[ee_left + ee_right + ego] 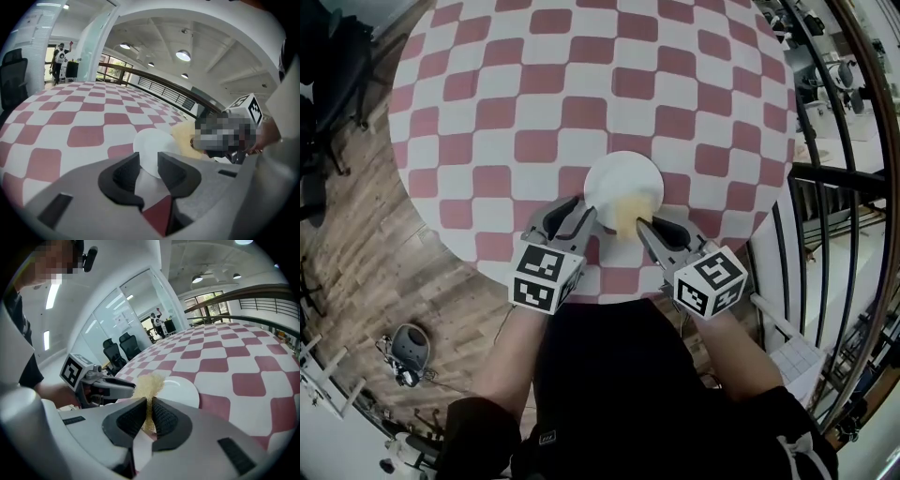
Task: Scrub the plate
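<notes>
Centrally in the head view, the plate [623,178] lies flat and face up on the surface [487,112], which is round and covered in a red-and-white check. It sits near the surface's lower edge. Being round, the plate has no long axis of its own.

The yellow scrub pad [628,214] rests on the plate's lower rim. In the right gripper view it stands on edge, its long axis running from the jaws up and away over the plate.

The left hand-held gripper [579,218] comes in from the lower left of the head view and points up and to the right. Its tips are just at the plate's lower-left rim. In its own view the jaws stand apart. The plate's near edge shows through the gap between them, and neither pad presses on it.

The right hand-held gripper [644,228] comes in from the lower right and points up and to the left. Its jaws are closed narrowly on the scrub pad, which sticks out past the tips onto the plate.

The two hand-held grippers flank the plate's near edge, with the scrub pad between them.
</notes>
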Available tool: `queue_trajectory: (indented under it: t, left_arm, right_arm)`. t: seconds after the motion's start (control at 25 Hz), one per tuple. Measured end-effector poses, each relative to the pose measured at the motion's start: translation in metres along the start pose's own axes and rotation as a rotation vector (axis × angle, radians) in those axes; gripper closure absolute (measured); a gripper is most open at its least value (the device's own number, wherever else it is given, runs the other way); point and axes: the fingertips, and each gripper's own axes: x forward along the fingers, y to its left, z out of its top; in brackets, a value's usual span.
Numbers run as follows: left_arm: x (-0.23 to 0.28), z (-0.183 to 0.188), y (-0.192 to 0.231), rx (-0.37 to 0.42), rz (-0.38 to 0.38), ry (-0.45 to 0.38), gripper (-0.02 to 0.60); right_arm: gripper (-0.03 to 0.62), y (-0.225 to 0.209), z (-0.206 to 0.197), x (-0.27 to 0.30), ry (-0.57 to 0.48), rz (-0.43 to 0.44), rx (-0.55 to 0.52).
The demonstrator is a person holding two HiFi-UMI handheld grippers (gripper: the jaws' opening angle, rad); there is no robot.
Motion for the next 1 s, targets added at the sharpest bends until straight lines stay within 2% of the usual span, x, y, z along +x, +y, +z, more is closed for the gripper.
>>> queue_trajectory:
  t: [0.56, 1.0]
  left_arm:
    - [0.031, -0.018, 0.012, 0.01, 0.059, 0.106, 0.468]
    - [0.034, -0.015, 0.015, 0.023, 0.074, 0.106, 0.459]
  right_arm:
    - [0.554, -0.011, -0.029, 0.047, 0.228, -0.016, -0.116]
    - [0.554, -0.025, -0.042, 0.039, 0.335, -0.033, -0.279]
